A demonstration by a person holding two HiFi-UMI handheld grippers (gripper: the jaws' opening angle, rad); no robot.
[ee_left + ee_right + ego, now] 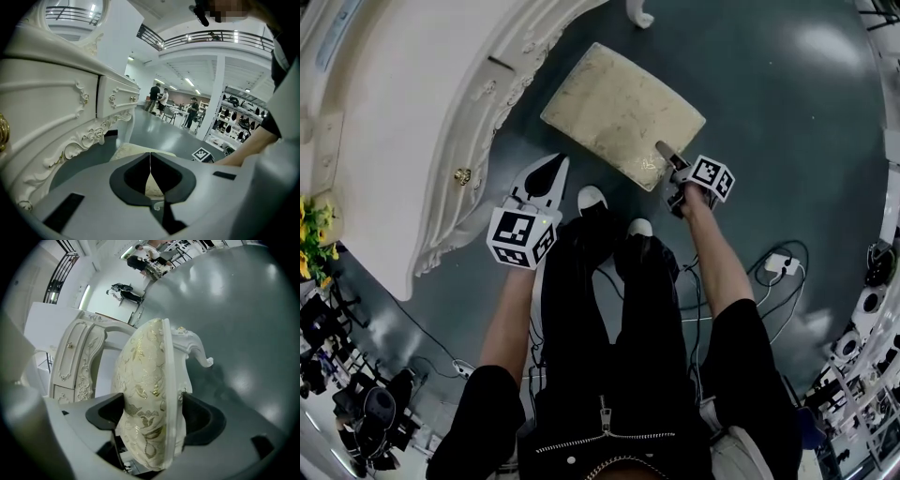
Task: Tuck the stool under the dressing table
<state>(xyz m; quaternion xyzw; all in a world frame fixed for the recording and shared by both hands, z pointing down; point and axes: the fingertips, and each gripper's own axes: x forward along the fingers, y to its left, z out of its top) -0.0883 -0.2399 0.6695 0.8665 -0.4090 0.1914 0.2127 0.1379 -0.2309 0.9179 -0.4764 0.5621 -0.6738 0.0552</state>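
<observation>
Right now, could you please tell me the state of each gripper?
Left gripper: closed, empty.
Right gripper: closed on the stool, at its seat edge.

Open floor (787,122) right of stool (619,108), dressing table (403,141) close on left

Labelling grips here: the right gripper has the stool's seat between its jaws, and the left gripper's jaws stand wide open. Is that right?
No. The left gripper has its jaws closed together with nothing between them, as the left gripper view shows. The right gripper does have the stool's seat between its jaws.
</observation>
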